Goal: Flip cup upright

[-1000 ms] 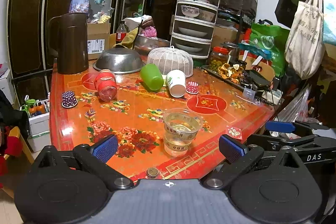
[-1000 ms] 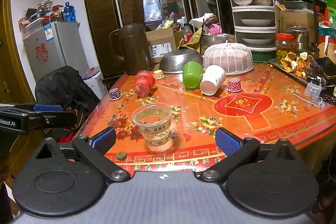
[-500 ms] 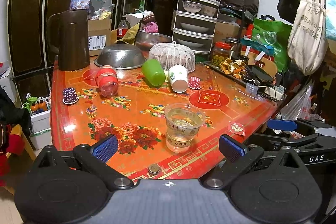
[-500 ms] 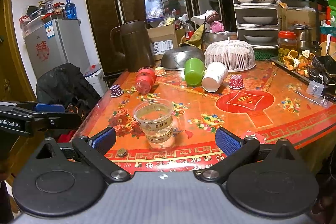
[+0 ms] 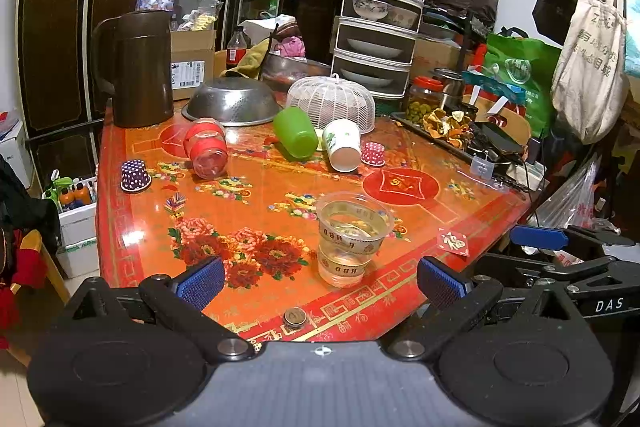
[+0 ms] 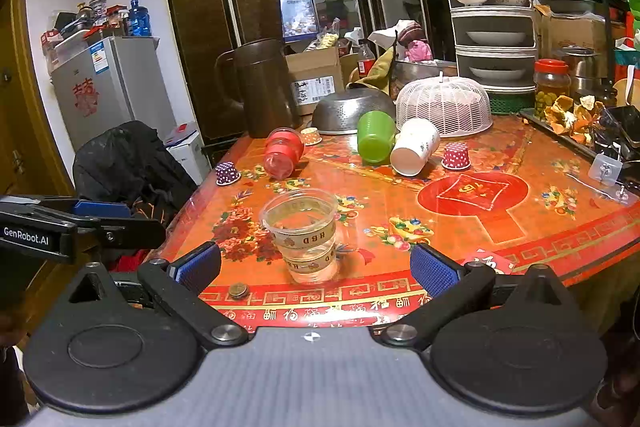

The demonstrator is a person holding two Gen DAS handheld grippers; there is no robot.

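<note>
Above the table's (image 5: 132, 227) near edge, both grippers' jaws wide apart, empty, clear cup (image 5: 352, 239) upright between.

Brown jug (image 5: 140, 67) upright at far left corner of table (image 5: 280, 187). Steel colander (image 5: 232, 101) inverted beside it, white mesh food cover (image 5: 332, 99) next. Coin (image 5: 295, 316) near front edge. Tiered dish rack (image 5: 380, 15) behind w/ bowls.

Tote bag (image 5: 592, 67) cut off rightward
</note>
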